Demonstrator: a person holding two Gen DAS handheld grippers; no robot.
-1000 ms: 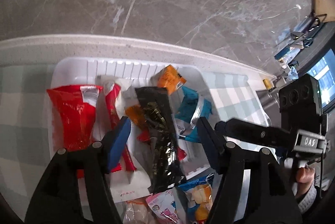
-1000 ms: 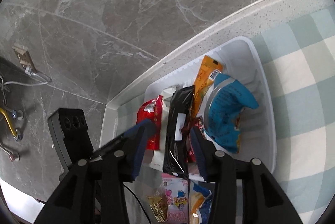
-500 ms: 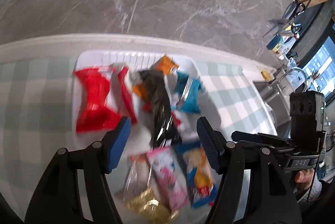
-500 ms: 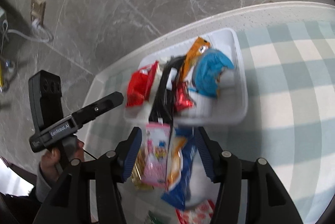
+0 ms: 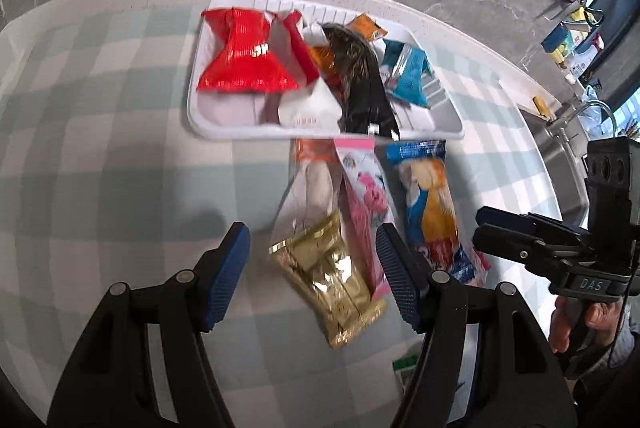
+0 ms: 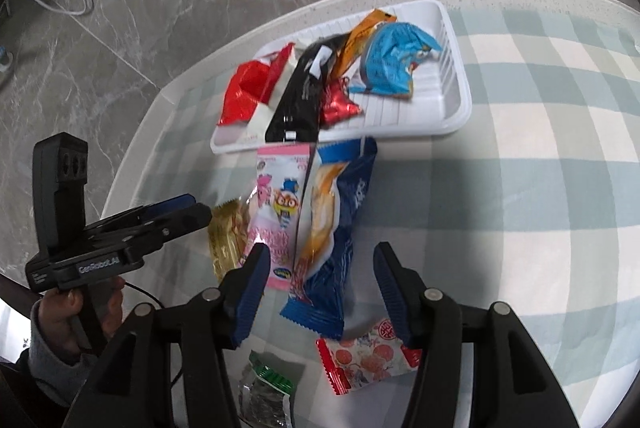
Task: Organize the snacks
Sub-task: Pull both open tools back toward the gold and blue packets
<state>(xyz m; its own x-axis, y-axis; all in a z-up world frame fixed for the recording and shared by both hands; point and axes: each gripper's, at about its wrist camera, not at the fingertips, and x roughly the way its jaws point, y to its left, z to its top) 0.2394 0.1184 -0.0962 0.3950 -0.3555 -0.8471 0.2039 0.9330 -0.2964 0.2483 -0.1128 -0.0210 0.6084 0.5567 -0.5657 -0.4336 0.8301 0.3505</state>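
Observation:
A white tray [image 5: 224, 124] [image 6: 460, 84] at the far side of the checked tablecloth holds red [image 5: 244, 56], black [image 5: 360, 76], orange and light blue [image 6: 392, 64] snack packs. In front of it lie a gold pack [image 5: 336, 280], a pink pack [image 5: 364, 188] [image 6: 276, 204] and a dark blue pack [image 5: 432, 208] [image 6: 332, 228]. My left gripper [image 5: 312, 268] hangs open above the gold pack, touching nothing. My right gripper [image 6: 320, 284] is open above the dark blue pack's near end, pads clear of it.
A small red-and-white pack [image 6: 368, 356] and a green-topped clear pack [image 6: 268, 388] lie near the front edge. The round table's rim [image 5: 532, 100] borders a grey marble floor. A person's hand [image 6: 68, 312] holds each gripper's handle.
Both grippers have pulled back from over the tray toward the near side, so the loose packs in front of it now lie under them. The right jaws stand wider than a second ago.

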